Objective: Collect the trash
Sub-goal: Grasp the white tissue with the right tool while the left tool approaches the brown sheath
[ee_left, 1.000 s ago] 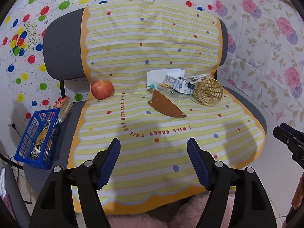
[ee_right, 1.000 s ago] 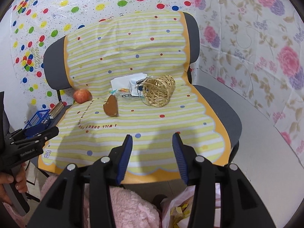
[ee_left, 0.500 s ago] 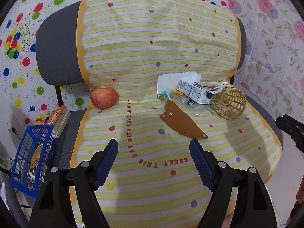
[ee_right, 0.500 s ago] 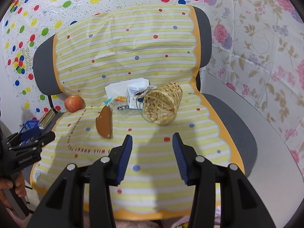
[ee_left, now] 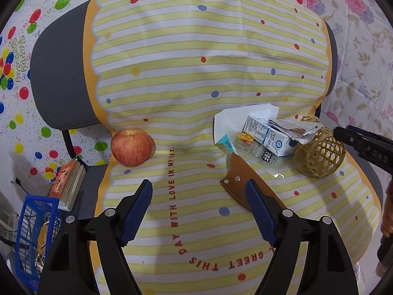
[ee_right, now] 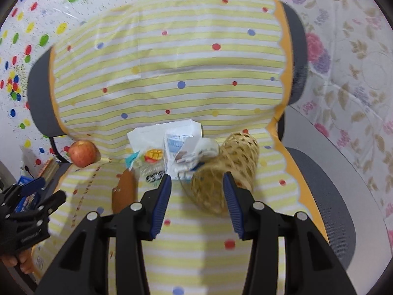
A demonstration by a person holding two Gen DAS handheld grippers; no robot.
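Starting out, nothing collected | trash (carton, wrappers, paper) piled on chair seat at 2 o'clock of left gripper, touching tipped basket | right gripper nears basket, at its 12 o'clock | both sets of fingers wide, empty

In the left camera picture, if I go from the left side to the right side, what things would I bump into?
blue basket → little book → apple → brown leather piece → milk carton → wicker basket → the other tool
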